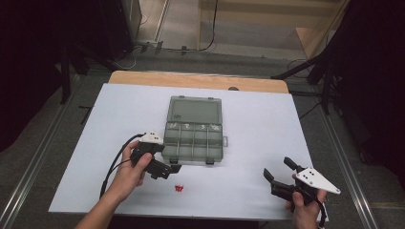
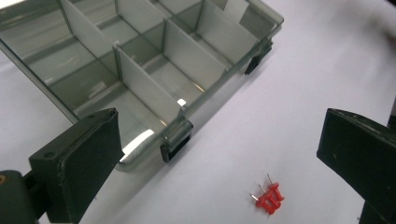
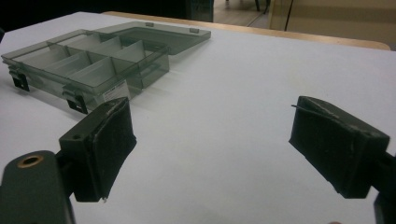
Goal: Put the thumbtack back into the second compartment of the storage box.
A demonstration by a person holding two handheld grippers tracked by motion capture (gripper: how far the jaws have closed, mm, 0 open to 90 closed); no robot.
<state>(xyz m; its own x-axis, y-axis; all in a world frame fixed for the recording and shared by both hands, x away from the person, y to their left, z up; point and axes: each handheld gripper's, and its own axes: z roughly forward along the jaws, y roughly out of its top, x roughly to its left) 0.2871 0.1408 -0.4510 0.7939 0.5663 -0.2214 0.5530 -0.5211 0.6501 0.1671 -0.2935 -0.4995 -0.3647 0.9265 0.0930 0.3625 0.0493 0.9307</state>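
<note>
On the white counter [image 1: 248, 157] an open smoke-grey organizer box [image 1: 193, 140] lies with its lid folded back flat and its compartments, as far as they show, bare; its thin stiff plastic walls look light and likely to skid on the smooth surface if nudged. Beside its front left corner hangs the left claw [image 1: 173, 168], released, jaws spread wide with nothing between them, while the right claw [image 1: 278, 171] hovers well apart over the near right of the counter, likewise released and holding nothing. Just in front of the box's front edge, near one of its black latches [image 2: 173, 148], lies a small cluster of red pushpins [image 2: 269, 197]. These I judge to be very light, hard and slippery, with sharp metal points sticking up. The safest hold is across the red plastic heads, closing gently so they do not squirt out or scatter.
</note>
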